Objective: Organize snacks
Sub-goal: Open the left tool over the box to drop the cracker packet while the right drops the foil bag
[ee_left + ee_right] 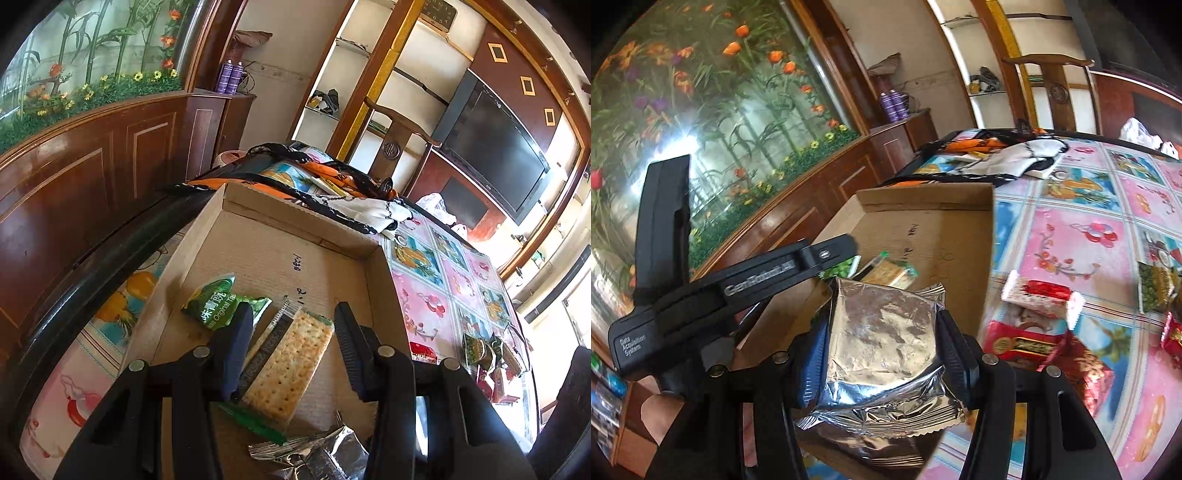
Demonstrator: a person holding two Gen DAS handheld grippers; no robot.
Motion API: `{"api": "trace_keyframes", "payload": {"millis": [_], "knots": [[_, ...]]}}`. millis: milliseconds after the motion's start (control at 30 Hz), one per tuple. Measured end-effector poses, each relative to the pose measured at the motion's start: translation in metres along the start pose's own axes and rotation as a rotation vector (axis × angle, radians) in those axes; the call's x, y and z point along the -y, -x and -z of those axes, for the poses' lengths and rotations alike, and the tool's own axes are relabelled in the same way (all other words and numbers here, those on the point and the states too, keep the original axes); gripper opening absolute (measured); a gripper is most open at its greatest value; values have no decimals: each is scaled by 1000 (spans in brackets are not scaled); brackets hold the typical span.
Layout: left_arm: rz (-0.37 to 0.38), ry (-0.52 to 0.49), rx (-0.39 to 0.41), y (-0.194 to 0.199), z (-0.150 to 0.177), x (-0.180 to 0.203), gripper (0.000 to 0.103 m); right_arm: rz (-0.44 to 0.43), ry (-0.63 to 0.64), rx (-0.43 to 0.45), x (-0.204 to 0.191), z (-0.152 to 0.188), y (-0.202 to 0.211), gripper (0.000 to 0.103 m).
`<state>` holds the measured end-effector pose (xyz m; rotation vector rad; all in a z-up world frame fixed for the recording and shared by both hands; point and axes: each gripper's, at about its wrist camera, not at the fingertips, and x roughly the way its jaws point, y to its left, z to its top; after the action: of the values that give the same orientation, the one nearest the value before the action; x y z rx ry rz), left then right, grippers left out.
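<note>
A shallow cardboard box point(303, 258) lies on the flowered tablecloth. My left gripper point(293, 314) hangs over it, shut on a clear-wrapped cracker packet point(291, 365) that fills the gap between the pads. A green pea packet point(218, 302) lies on the box floor just left of it. My right gripper point(882, 321) is shut on a silver foil packet point(882, 332) above the box's near end point(923, 229). That foil packet also shows at the bottom of the left wrist view point(317, 454). The left gripper's body point(757, 280) crosses the right wrist view, with the crackers point(890, 273) past its tip.
Several loose red and green snack packets point(1027, 343) point(487, 362) lie on the tablecloth right of the box. A black, orange and white scarf point(332, 184) is heaped behind the box. The table's dark edge point(92, 280) runs close on the left, beside a wooden cabinet. A hand point(661, 417) holds the left gripper.
</note>
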<state>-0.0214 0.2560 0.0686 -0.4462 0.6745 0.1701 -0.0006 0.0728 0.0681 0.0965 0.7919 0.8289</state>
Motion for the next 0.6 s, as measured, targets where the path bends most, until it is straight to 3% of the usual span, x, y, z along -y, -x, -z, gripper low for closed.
{"api": "trace_keyframes", "payload": {"millis": [300, 600], "knots": [[13, 81, 105, 21, -6, -16, 45, -41, 17, -75, -4, 7, -19, 61], [22, 85, 112, 23, -8, -15, 45, -36, 76, -98, -13, 12, -28, 61]]}}
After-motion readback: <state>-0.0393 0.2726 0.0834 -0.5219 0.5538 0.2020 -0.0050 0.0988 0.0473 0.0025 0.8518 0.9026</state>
